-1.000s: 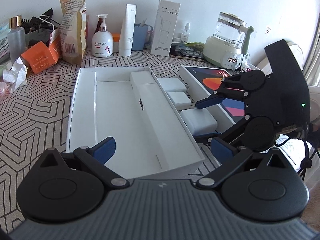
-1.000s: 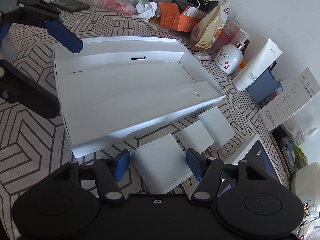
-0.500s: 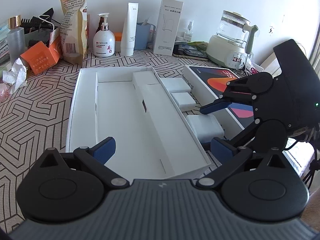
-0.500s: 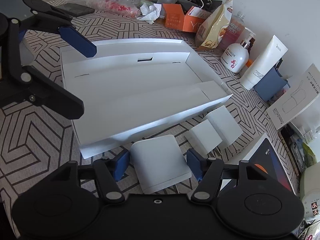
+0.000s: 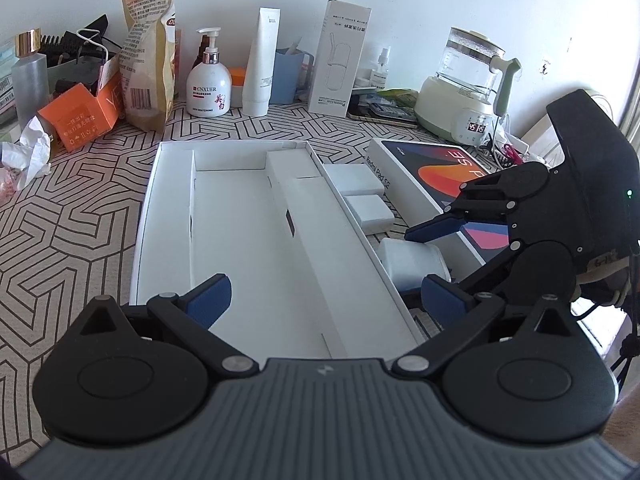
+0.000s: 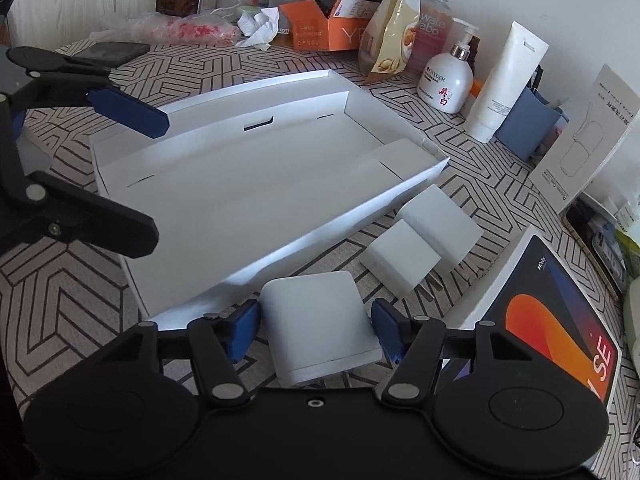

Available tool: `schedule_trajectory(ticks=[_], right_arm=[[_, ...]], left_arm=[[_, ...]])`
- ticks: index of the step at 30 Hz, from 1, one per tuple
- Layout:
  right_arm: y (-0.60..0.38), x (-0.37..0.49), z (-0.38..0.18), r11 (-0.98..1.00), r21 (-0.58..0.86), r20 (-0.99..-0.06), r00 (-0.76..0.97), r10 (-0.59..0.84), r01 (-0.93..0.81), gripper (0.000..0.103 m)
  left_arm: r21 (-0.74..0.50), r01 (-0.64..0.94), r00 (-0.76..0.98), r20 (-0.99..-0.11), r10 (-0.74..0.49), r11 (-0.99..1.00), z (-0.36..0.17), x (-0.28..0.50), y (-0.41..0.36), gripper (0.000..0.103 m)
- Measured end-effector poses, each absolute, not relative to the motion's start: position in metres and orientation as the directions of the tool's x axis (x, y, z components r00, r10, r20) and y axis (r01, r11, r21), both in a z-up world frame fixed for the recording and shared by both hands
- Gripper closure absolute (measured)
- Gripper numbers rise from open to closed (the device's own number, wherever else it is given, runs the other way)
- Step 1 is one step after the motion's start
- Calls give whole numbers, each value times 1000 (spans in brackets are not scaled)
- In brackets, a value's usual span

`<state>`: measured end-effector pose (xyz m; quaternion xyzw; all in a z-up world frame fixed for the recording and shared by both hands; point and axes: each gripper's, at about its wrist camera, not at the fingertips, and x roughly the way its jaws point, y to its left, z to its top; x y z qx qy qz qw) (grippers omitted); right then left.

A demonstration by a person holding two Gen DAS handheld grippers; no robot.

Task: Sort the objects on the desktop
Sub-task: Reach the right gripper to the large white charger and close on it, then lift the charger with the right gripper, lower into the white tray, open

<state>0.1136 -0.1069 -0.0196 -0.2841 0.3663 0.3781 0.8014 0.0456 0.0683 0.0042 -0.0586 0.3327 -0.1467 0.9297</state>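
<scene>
- My right claw (image 6: 316, 334) straddles the nearest white block (image 6: 320, 324), one blue finger on each side; I judge the pads are touching or almost touching its sides, but a thin gap on the right means I cannot tell whether it is clamped.
- My left claw (image 5: 328, 300) hangs spread wide over the near end of the white tray (image 5: 168, 184), holding nothing; I judge it waits there so it can steady the tray or take the next piece.
- The block sits on the counter (image 6: 80, 300) just outside the tray's long wall, between that wall and the tablet box (image 6: 560, 340), so my reach comes in from the near end, along the row.
- Two more white blocks, a small one (image 6: 400, 258) and a larger one (image 6: 440, 224), lie farther along the same wall, touching each other; the one between my fingers is apart from them.
- The block looks like a plain white charger: rounded edges, matte faces, a seam line near its near end. From the left view (image 5: 410, 258) it stands taller than the tray's rim is deep.
- The tray holds folded cardboard dividers and one long raised channel (image 5: 316, 216); its main bay is bare, which I read as the place for these pieces.
- Bottles, a snack bag (image 5: 148, 48) and a kettle (image 5: 464, 84) line the wall behind, well apart from my work.
</scene>
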Motion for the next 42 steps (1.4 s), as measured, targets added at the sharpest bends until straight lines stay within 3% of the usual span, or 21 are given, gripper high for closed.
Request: schedule_trajectory(ticks=[17, 22, 25, 30, 42], right_arm=[[-114, 107, -25, 503, -176, -804, 418, 422, -846, 38], [-124, 133, -26, 524, -7, -830, 296, 472, -852, 39], [-121, 134, -25, 556, 7, -837, 299, 458, -831, 39], [-133, 135, -7, 630, 56, -780, 360, 512, -775, 41], [-125, 137, 19, 638, 63, -743, 390, 544, -767, 42]], left_arm=[[-190, 241, 716, -627, -307, 952, -2, 58, 62, 0], [-193, 230, 721, -624, -300, 954, 0, 55, 67, 0], [-189, 219, 729, -620, -289, 957, 2, 53, 71, 0], [-199, 187, 749, -605, -271, 962, 5, 48, 85, 0], [-253, 166, 761, -581, -287, 953, 1, 40, 106, 0]])
